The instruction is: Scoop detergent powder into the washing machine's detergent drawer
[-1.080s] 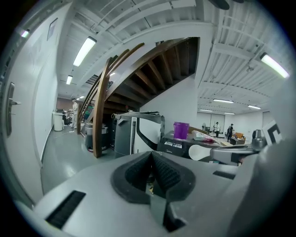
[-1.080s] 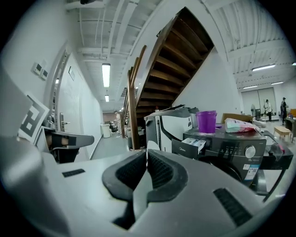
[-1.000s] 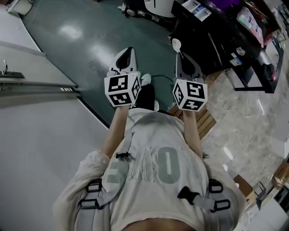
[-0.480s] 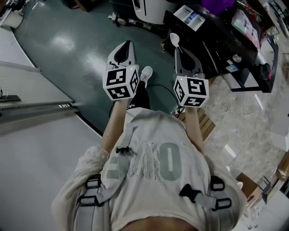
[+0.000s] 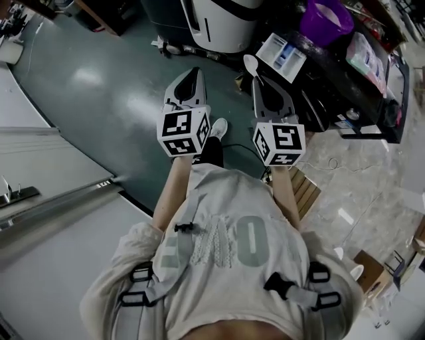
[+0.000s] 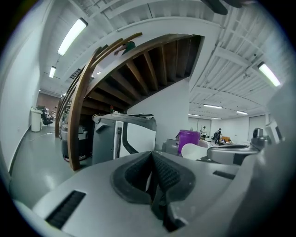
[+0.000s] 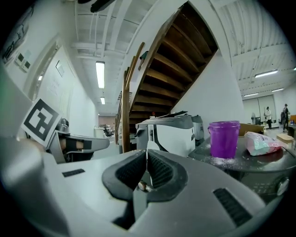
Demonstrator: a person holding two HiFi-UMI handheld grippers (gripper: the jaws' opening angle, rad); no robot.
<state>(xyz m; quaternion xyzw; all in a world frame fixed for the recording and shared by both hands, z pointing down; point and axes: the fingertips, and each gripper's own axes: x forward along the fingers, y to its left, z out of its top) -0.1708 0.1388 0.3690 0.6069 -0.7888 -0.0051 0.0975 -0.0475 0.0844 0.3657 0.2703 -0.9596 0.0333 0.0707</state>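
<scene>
Scoop (image 5: 251, 64), a white spoon, is pinched by its handle in the shut jaws of the right gripper (image 5: 256, 80), in the air short of the purple tub (image 5: 325, 18) on the dark table (image 5: 319, 73); I cannot tell whether it carries powder. Left gripper (image 5: 193, 71) is closed on nothing. With the washing machine (image 5: 222, 20) standing beyond, scooping and filling the drawer both look undone.

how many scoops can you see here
1. A white scoop is clamped in the right gripper's jaws, sticking out ahead of them. The left gripper holds none. Another could be hidden inside the purple bucket.
</scene>
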